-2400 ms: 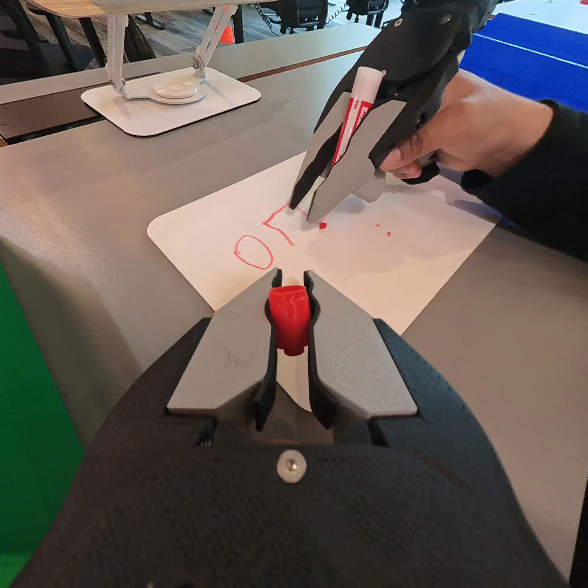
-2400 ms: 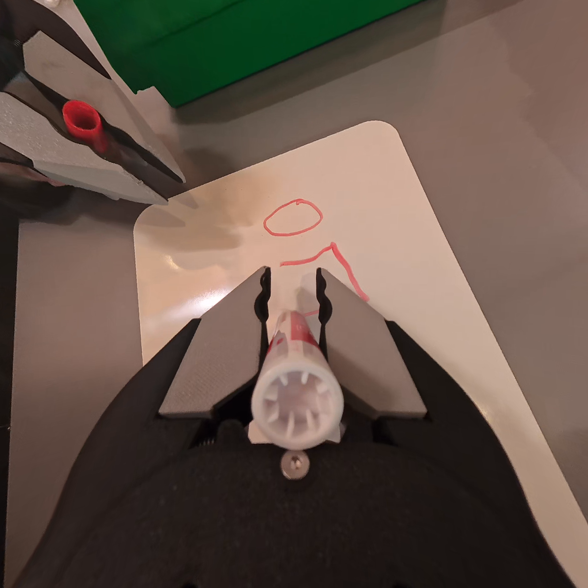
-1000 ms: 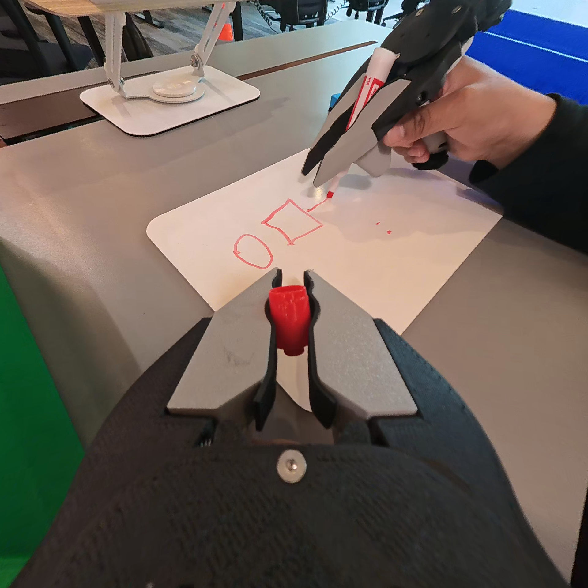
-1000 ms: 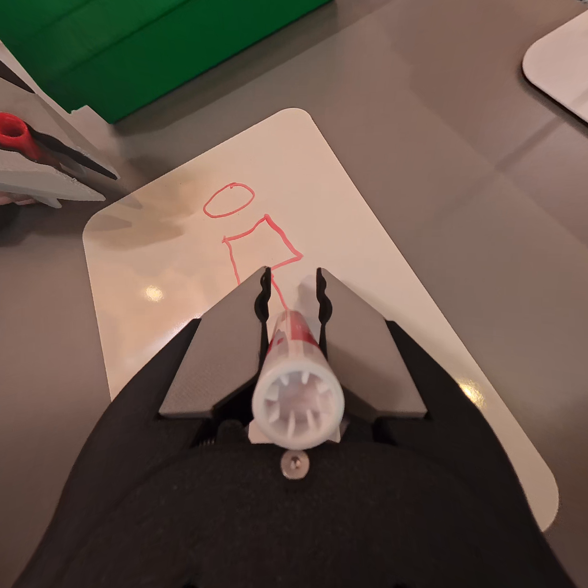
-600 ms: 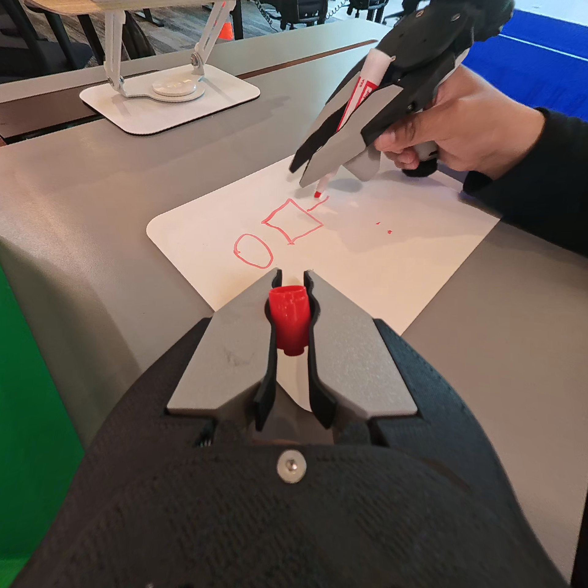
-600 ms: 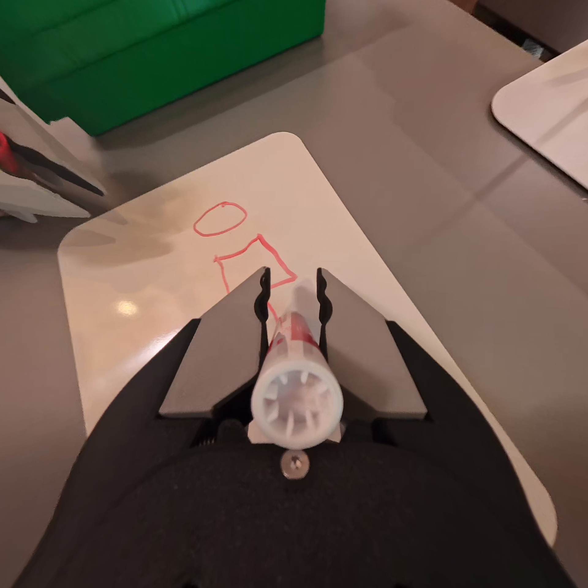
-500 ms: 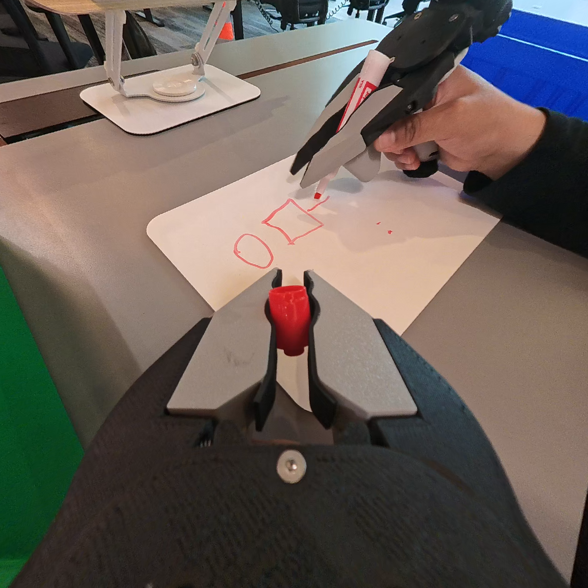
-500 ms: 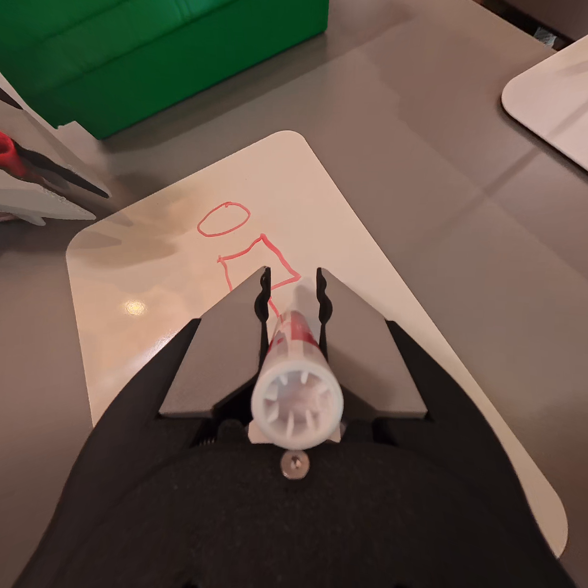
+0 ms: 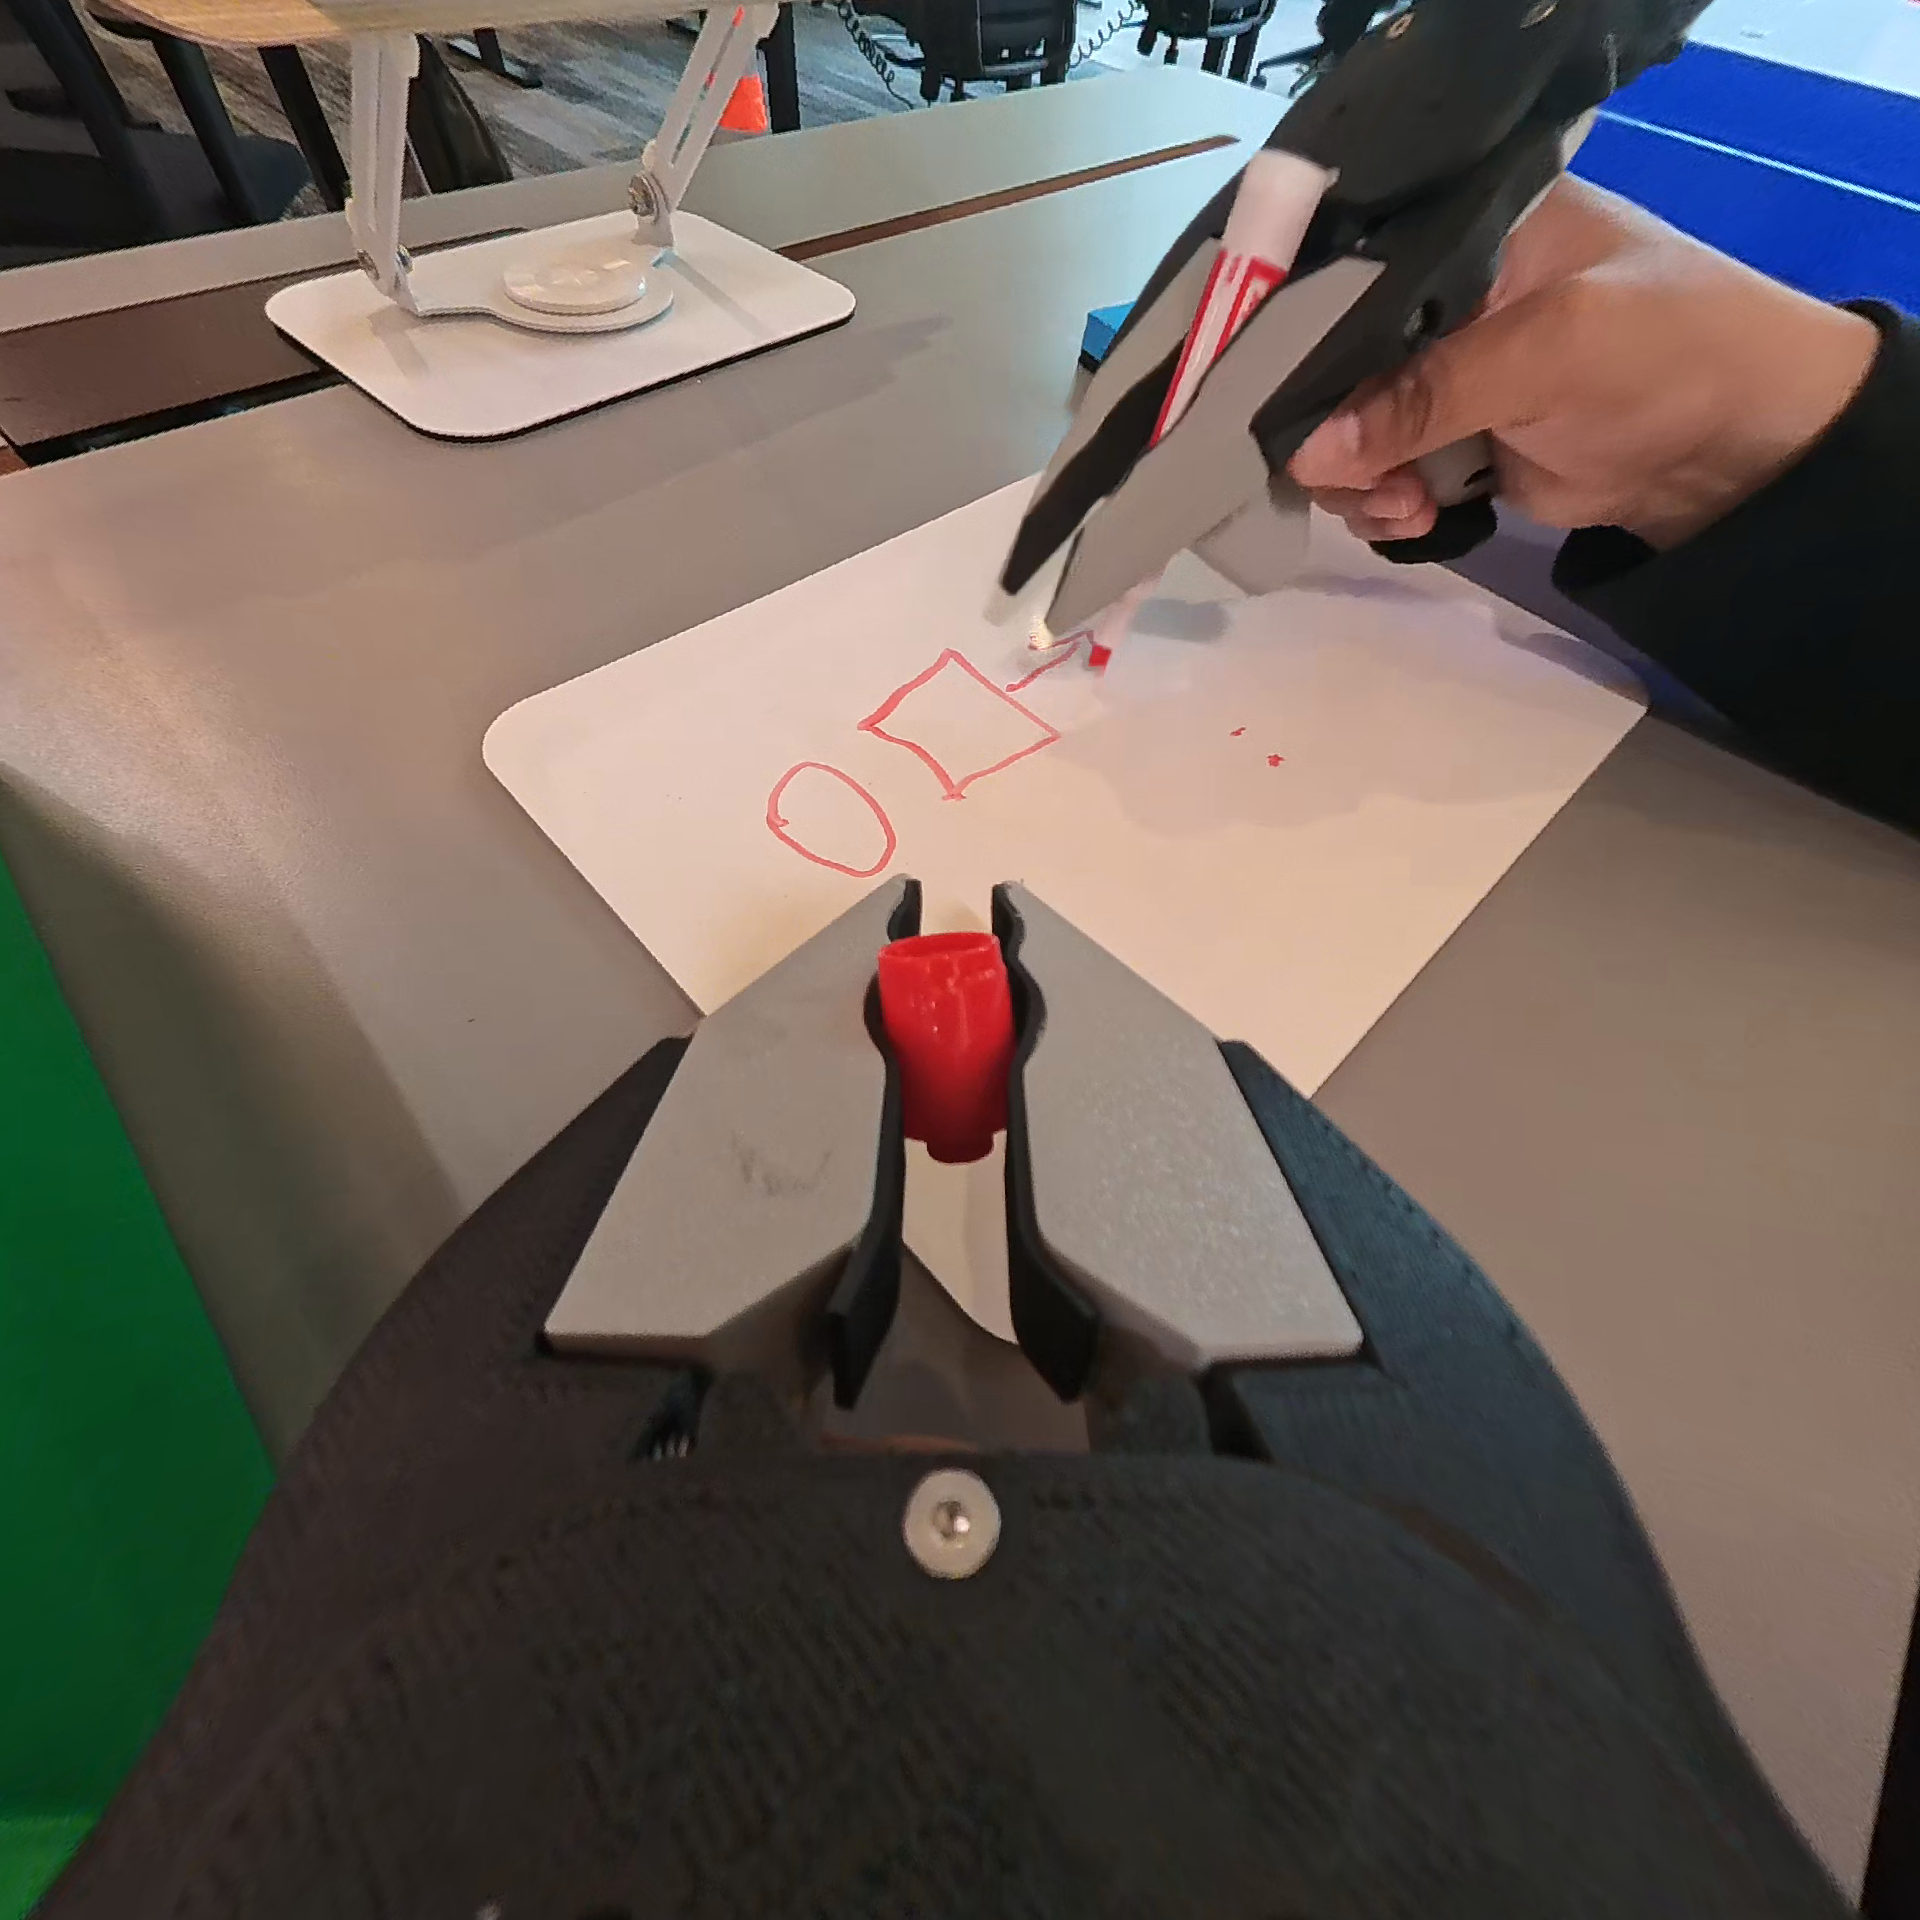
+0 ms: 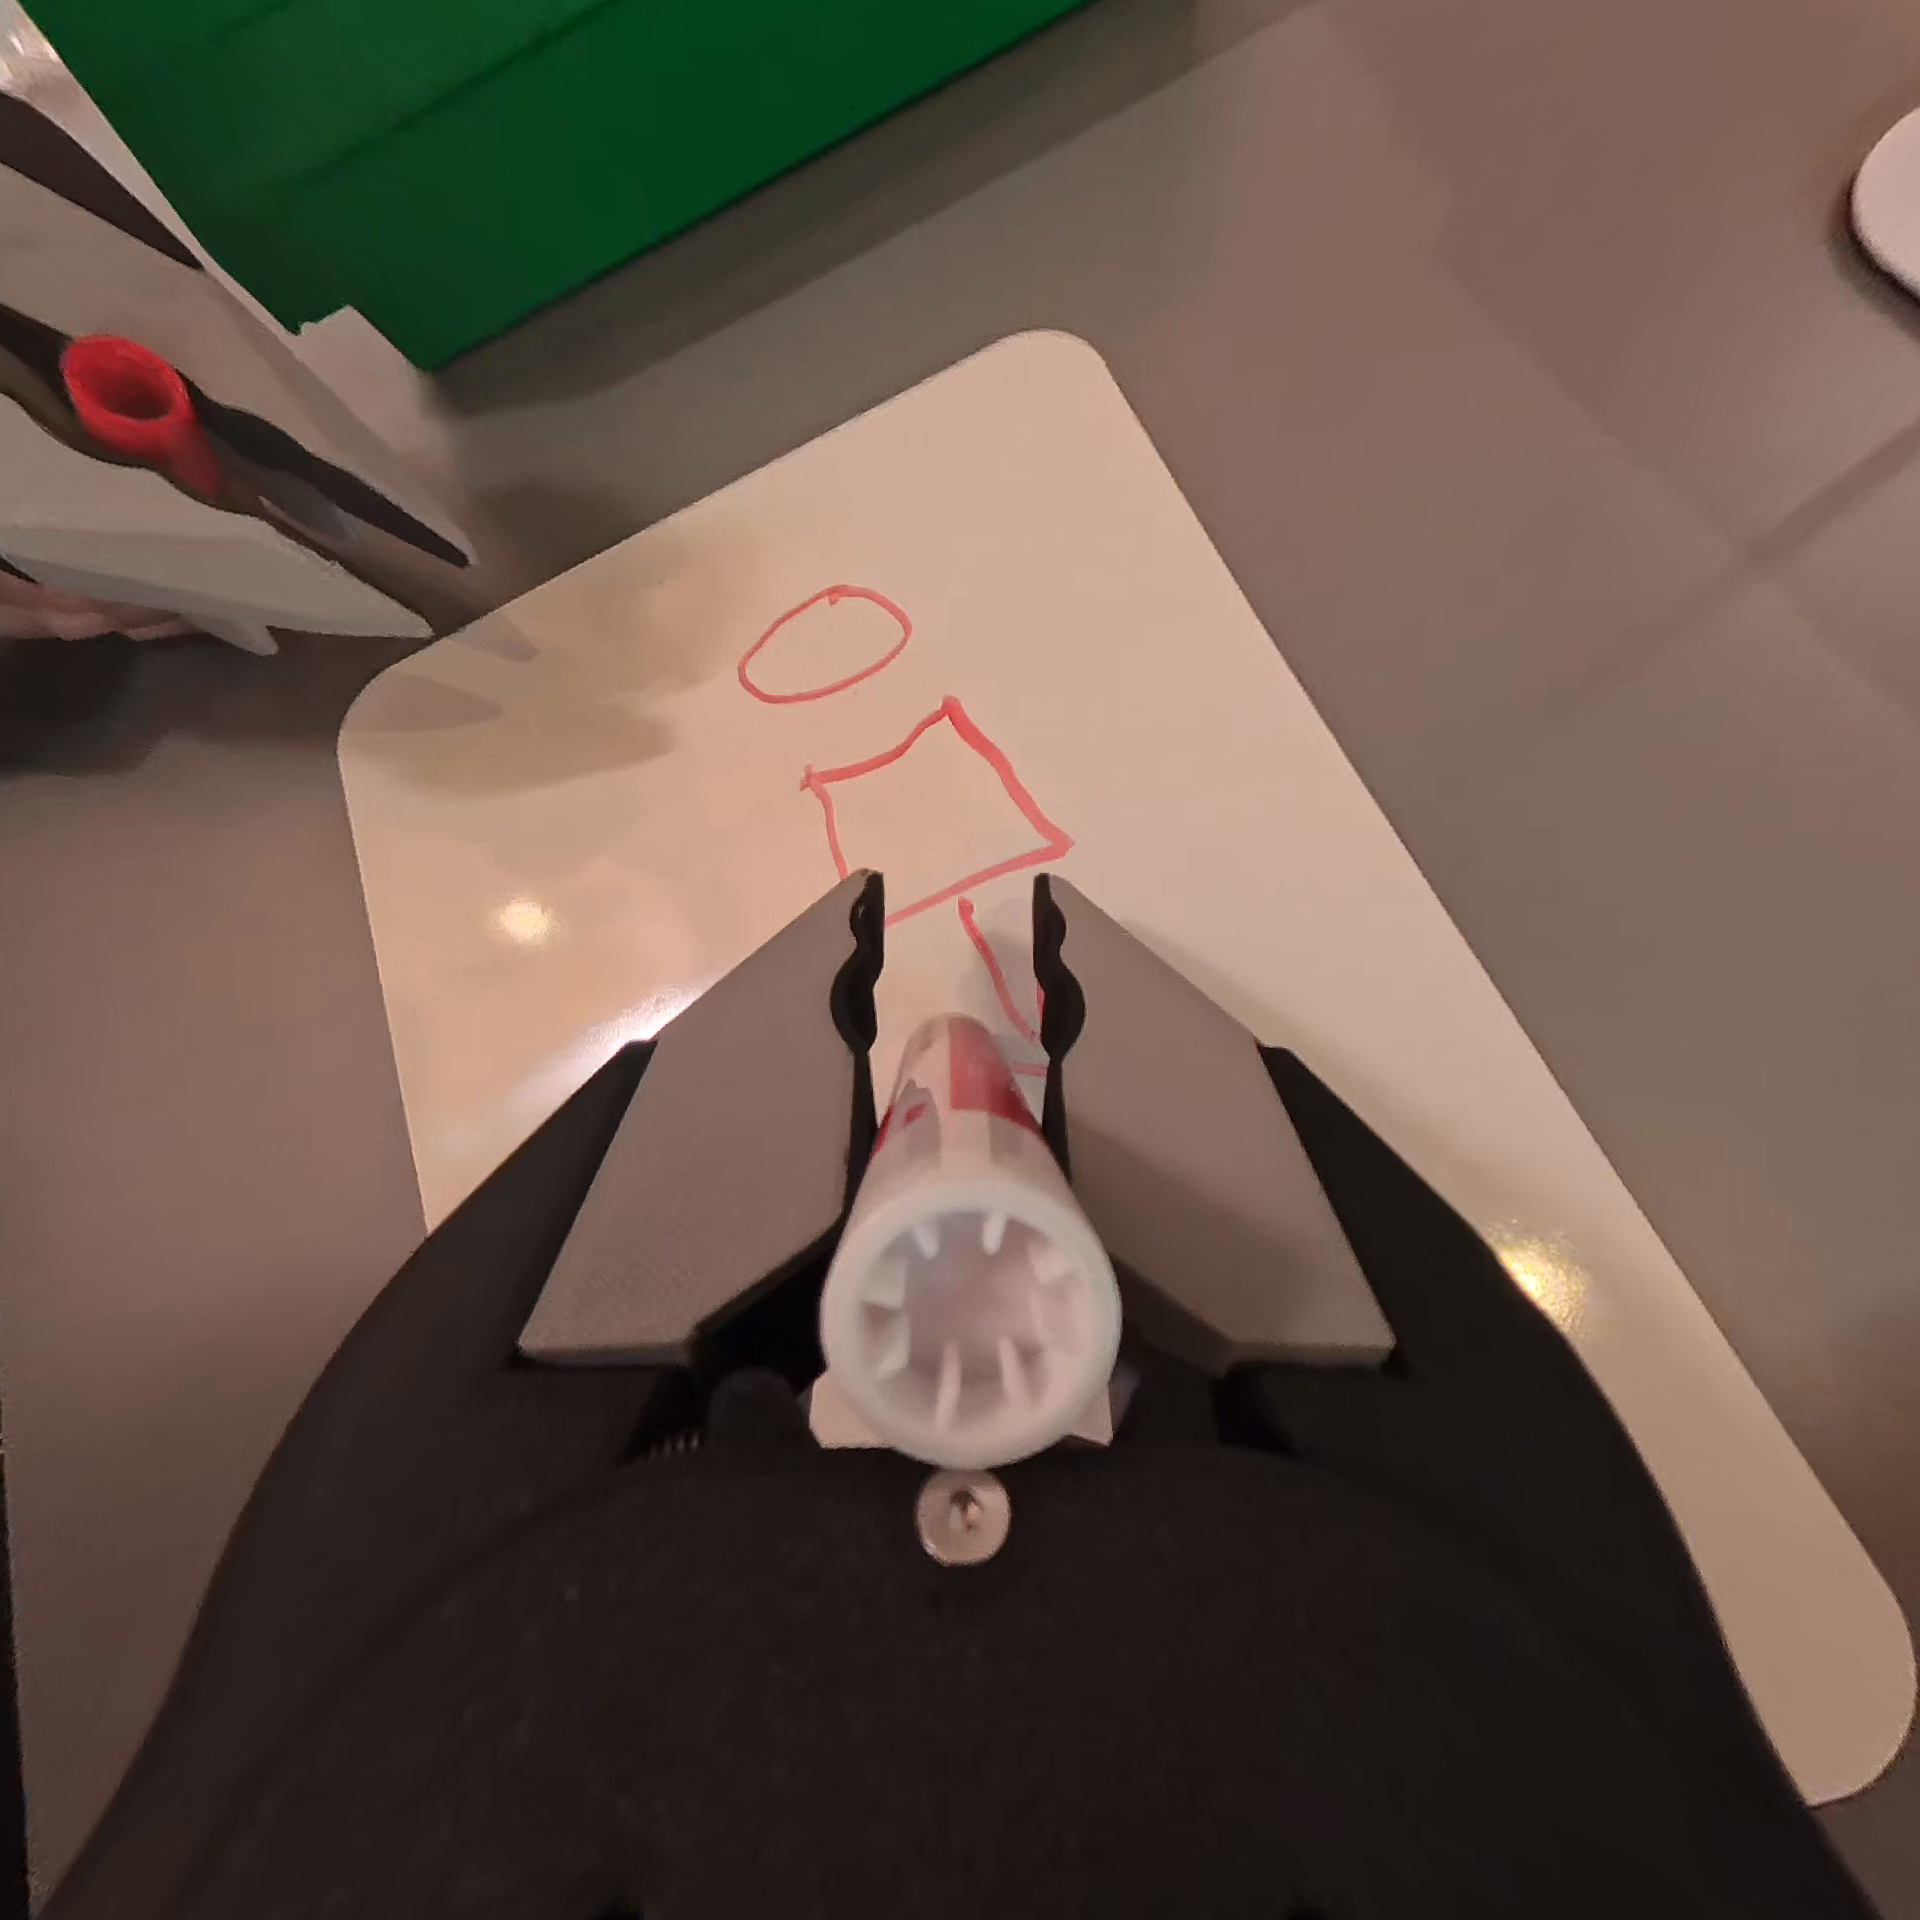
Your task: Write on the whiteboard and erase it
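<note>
The right gripper (image 10: 958,899) clamps a white-and-red marker (image 10: 961,1164) over a white whiteboard (image 10: 644,862) lying on a grey counter (image 10: 1507,436). Red drawings on it: 1 oval (image 10: 824,643), 1 square (image 10: 935,808). At upper left, the left gripper (image 10: 436,592) grips a red cap (image 10: 130,410).

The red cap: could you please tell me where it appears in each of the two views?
Left wrist view: the red cap sits at centre, clamped between that view's own fingers.
Right wrist view: it is at the upper left edge, in the other gripper.
Shared landmark: the red oval drawn on the whiteboard.
</note>
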The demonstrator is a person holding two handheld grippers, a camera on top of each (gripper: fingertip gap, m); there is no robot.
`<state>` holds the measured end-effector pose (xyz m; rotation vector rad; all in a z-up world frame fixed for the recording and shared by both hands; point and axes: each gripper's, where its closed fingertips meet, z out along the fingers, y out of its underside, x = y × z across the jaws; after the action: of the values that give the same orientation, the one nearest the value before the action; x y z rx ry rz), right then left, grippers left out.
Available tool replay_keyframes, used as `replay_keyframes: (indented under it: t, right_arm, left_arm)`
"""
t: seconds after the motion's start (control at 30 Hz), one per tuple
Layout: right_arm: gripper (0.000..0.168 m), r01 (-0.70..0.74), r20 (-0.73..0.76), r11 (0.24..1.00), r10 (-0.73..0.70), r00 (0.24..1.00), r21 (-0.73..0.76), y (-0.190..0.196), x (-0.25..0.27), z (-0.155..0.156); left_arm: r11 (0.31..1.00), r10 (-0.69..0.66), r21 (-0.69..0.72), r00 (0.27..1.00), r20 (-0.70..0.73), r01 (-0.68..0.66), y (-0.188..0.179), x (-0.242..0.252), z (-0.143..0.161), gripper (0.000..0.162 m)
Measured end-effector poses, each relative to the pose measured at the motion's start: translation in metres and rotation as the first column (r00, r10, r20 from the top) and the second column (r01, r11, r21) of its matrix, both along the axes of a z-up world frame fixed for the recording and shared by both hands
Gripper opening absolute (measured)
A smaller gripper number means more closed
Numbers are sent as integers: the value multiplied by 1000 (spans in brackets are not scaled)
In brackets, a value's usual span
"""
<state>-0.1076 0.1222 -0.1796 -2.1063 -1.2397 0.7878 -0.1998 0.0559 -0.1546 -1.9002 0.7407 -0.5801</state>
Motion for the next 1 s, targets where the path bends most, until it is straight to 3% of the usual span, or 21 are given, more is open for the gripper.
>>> replay_keyframes:
  t: [0.13,0.4,1.0]
  right_arm:
    - [27,47,-147,999,-50,988,-21,8,11,27]
    - [27,111,-149,994,-112,982,-14,19,46,19]
    - [27,24,-95,1000,-24,995,-1,1,26,6]
  left_arm:
    - [1000,0,3,1000,1,0,0,0,0,11]
    - [1000,0,1,1000,3,0,0,0,0,11]
    - [1000,3,-4,1000,3,-3,0,0,0,11]
